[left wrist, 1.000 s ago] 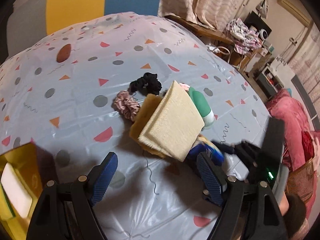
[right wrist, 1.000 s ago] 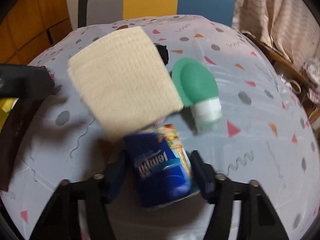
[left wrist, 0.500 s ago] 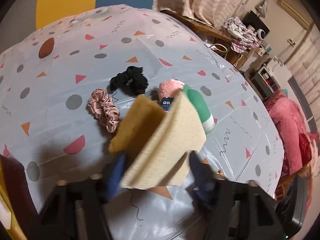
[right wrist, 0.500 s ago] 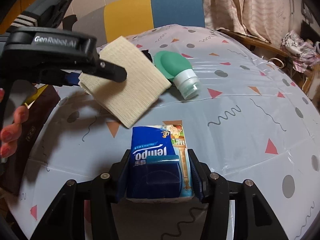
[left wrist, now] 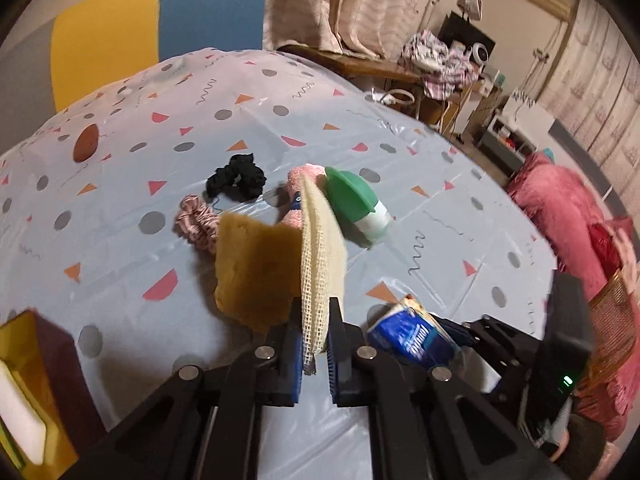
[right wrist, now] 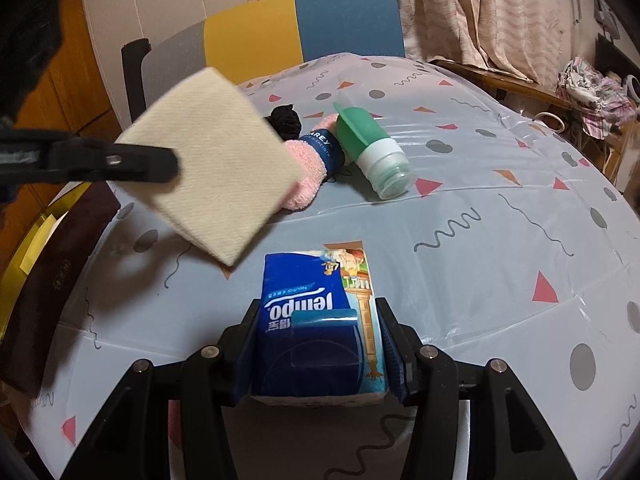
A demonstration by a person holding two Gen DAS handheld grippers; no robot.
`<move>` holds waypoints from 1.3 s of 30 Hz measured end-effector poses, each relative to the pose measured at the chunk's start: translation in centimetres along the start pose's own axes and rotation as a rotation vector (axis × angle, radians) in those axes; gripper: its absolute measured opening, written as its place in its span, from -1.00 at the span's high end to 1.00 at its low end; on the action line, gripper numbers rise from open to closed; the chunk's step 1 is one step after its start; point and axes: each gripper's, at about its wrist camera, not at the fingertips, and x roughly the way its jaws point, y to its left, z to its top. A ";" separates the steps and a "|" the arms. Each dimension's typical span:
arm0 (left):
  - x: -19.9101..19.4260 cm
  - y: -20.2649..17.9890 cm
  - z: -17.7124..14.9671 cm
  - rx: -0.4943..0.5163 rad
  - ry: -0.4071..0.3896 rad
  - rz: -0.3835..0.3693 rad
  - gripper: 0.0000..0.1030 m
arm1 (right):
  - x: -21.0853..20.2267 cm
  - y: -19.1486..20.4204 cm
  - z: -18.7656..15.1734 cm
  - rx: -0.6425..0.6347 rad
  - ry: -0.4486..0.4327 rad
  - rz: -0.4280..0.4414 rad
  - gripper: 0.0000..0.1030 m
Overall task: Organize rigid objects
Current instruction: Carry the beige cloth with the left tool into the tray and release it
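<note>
The table (right wrist: 500, 240), covered in a pale blue patterned sheet, carried everything, and places here are given from the green bottle (right wrist: 370, 148) lying on its side near the table's middle. Behind it, past the far edge, stood a chair (right wrist: 300, 28) with grey, yellow and blue panels. Off to the bottle's left, at the table's edge, sat a yellow box with a dark brown flap (left wrist: 52, 364). The cream mesh cloth (left wrist: 320, 248) hung in the air to the bottle's left and nearer the cameras, folded around a yellow sponge-like piece (left wrist: 256, 268); the left gripper (left wrist: 314, 356) had just closed and was pinching the cloth's lower edge between its blue pads. The blue tissue pack (right wrist: 320, 320) was nearer than the bottle, clamped by its sides in the right gripper (right wrist: 318, 344). A pink fuzzy roll with a dark label (right wrist: 316, 156) touched the bottle's left side. A black scrunchie (left wrist: 236, 178) lay further left, and a pink scrunchie (left wrist: 198, 222) beyond it.
</note>
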 end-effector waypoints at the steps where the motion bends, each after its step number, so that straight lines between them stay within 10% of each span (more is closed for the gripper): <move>1: -0.4 0.3 -0.2 -0.017 -0.008 -0.007 0.85 | 0.0 0.0 0.0 0.001 -0.001 0.000 -0.05; 20: -11.8 7.1 -4.1 -0.288 -0.211 -0.147 0.85 | 0.1 0.3 -0.1 -0.014 -0.008 -0.020 -0.05; 39: -21.2 20.9 -17.3 -0.576 -0.272 0.104 0.85 | 0.3 0.8 -0.1 -0.042 -0.001 -0.055 -0.05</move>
